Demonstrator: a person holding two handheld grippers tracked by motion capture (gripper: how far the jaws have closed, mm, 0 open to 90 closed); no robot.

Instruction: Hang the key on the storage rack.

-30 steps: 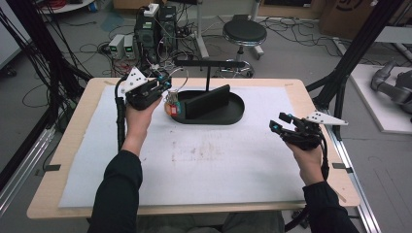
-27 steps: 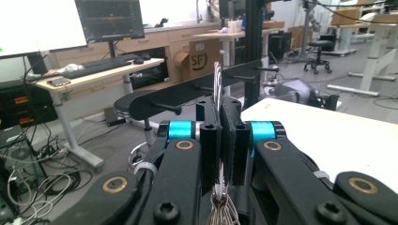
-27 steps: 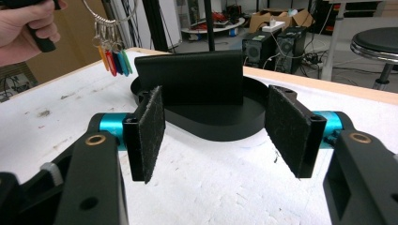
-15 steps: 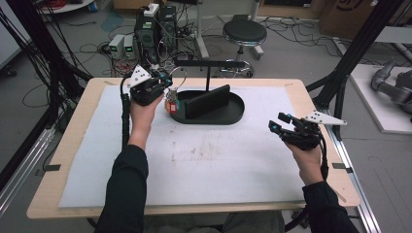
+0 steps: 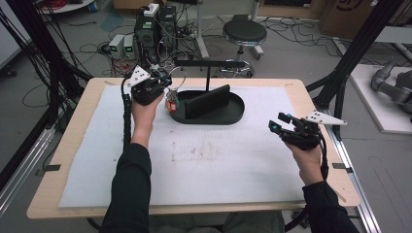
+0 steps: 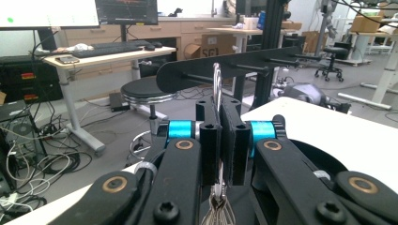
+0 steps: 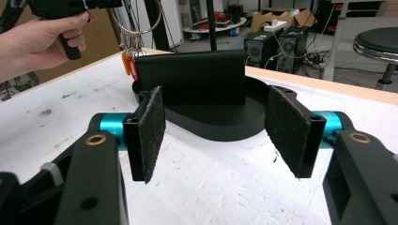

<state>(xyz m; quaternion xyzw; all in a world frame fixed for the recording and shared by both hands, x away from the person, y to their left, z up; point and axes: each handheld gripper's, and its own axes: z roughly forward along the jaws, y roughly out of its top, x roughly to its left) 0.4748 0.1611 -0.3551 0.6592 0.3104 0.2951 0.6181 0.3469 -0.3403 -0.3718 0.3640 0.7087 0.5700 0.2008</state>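
The left gripper [image 5: 156, 87] is holding a key ring [image 6: 217, 84]. Its jaws are squeezing tight on the thin metal ring, which is sticking up between them, and little keys [image 6: 217, 212] are hanging down under the jaws. In the right gripper view, the ring with its red and orange tags [image 7: 130, 64] is dangling below the left gripper, just beside the upright black wall [image 7: 195, 75] of the stand [image 5: 232, 115].

Compared with a second ago, the left hand [image 5: 144, 112] is sitting a bit farther forward and lower, and the ring is now closer to the stand's left end. Past the left jaws, a black bar with pegs [image 6: 244, 63] is reaching across, and the top of the ring is lining up in front of it. I think the person is getting ready to hang the ring on one of those pegs, so the move is bringing the job closer to done. The ring is not on a peg yet.

The right gripper [image 5: 281, 124] is waiting well apart from the stand, over the white surface [image 5: 218, 160]. Its jaws are standing wide open and nothing is between them. Through that gap, the stand is sitting far ahead. This hand is in the same spot as before, so it is just resting while the left one is doing the work
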